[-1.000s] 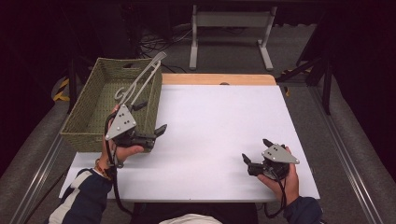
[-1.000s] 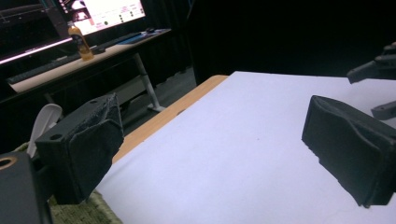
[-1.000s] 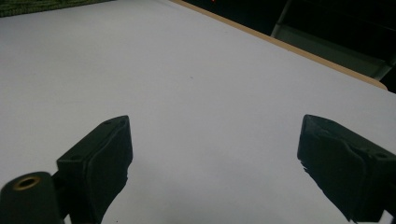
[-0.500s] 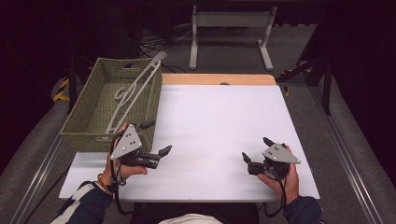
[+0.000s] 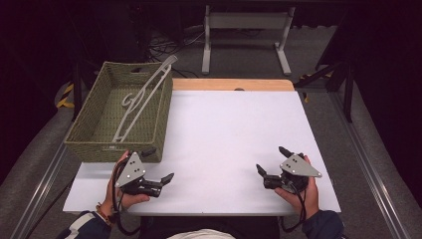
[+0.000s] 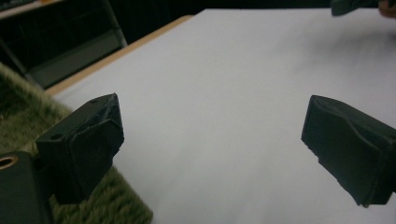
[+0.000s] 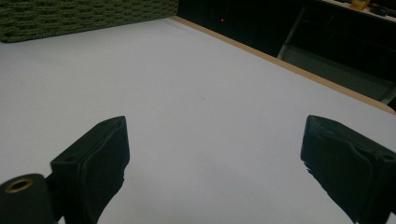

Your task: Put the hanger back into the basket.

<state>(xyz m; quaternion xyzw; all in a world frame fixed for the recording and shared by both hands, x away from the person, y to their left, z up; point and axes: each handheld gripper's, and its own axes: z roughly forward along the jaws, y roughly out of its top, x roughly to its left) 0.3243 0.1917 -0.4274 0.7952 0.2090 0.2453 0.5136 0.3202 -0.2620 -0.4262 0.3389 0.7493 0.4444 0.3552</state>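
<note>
While both hands sit low on the worktop, here's how it all lies:

Worktop: white sheet over a wooden top, with a strip of bare wood showing along the 12 o'clock edge.

Basket: green woven basket at about 10 o'clock, hanging a bit past the worktop's left edge. A small pale tag sits on its near wall, way too small to read.

Hanger: white clothes hanger lying inside the basket, one end propped up over the far right corner of the rim.

Left gripper: left gripper at roughly 7 o'clock, just beside the basket's near right corner, held in the left hand. Jaws spread wide with nothing between them; the left gripper view has white worktop in the gap and the basket weave right next to the left jaw.

Right gripper: right gripper at about 5 o'clock, well apart from the basket, in the right hand. Jaws also wide apart and empty, pointing across bare worktop toward the basket.

Writing: no brand or lettering I can make out anywhere.

Background: grey metal frame on the floor past the 12 o'clock edge.
</note>
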